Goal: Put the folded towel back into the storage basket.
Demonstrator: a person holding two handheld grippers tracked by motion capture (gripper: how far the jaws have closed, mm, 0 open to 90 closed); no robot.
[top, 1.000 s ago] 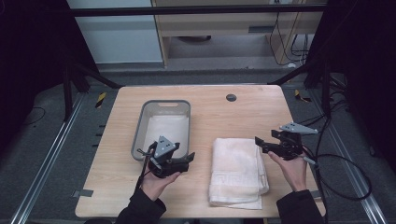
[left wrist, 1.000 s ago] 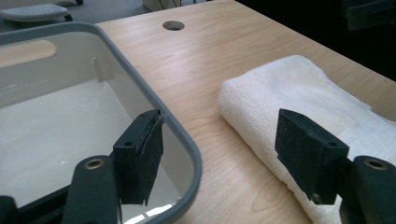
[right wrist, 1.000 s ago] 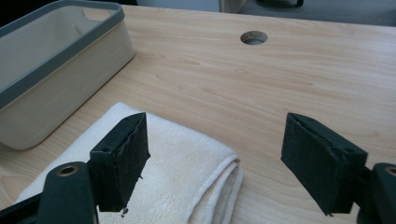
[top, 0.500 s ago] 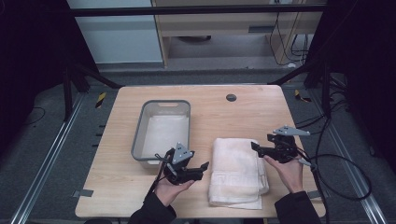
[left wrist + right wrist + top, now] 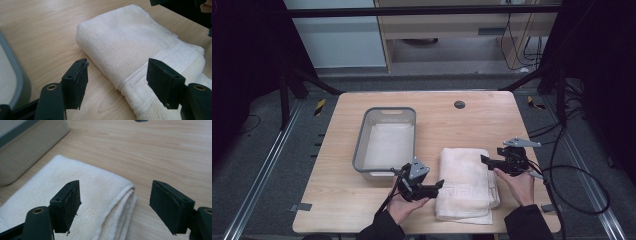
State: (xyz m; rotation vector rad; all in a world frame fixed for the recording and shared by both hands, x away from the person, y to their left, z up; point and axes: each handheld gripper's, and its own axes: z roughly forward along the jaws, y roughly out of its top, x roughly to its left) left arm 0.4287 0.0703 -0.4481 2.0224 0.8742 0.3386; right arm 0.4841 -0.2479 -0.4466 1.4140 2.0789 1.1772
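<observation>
The folded white towel (image 5: 468, 182) lies flat on the table (image 5: 472, 120), its long axis running away from the person, just right of the grey plastic bin (image 5: 384, 142). It sits between the two hands: the left hand-held gripper (image 5: 436, 187) points rightward at the towel's near left edge, and the right hand-held gripper (image 5: 486, 160) points leftward at its far right edge. Both look about equally near, right at the cloth's border. Both are released, jaws spread with nothing clamped; the right one's jaws have just been closing a little, with no cloth pinched between them.

The left gripper view shows the towel's woven band (image 5: 150, 67) and the folded edge lying between its jaws. The right gripper view shows the stacked layers (image 5: 125, 202) at the far corner, which the high view blurs; whether a pad already brushes the pile there is hard to tell.
</observation>
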